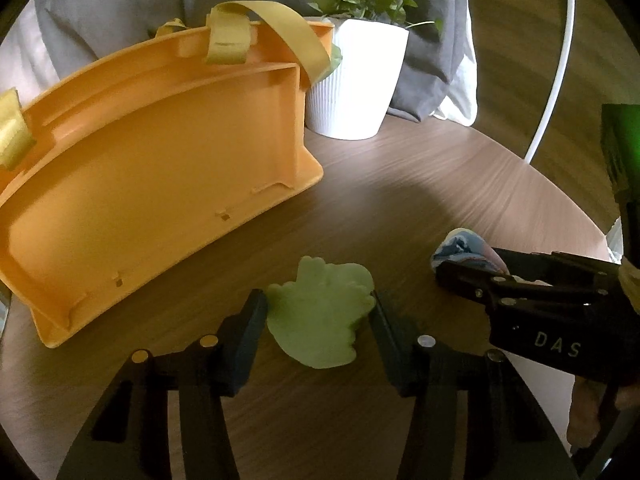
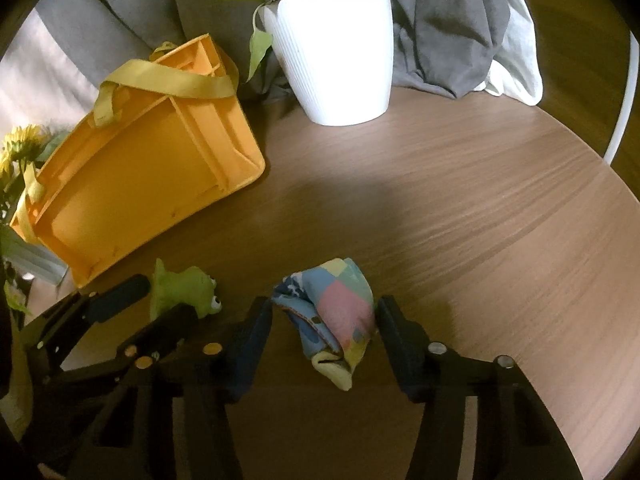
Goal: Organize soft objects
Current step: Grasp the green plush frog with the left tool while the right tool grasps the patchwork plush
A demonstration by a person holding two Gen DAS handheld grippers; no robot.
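A soft green frog toy (image 1: 320, 316) lies on the round wooden table between the fingers of my left gripper (image 1: 319, 308), which touch its sides; it also shows in the right wrist view (image 2: 180, 292). A bundled patchwork cloth of pink, blue and yellow (image 2: 336, 312) lies between the fingers of my right gripper (image 2: 324, 316), which press its sides. The cloth (image 1: 464, 248) and the right gripper (image 1: 472, 276) also show in the left wrist view. An orange plastic basket (image 1: 152, 172) with yellow straps stands at the left, also in the right wrist view (image 2: 152, 164).
A white ribbed pot (image 2: 336, 56) with a green plant stands behind, by the basket; it shows in the left wrist view too (image 1: 352, 80). Grey and white fabric (image 2: 452, 32) drapes at the table's far edge. Yellow flowers (image 2: 20, 148) are at the far left.
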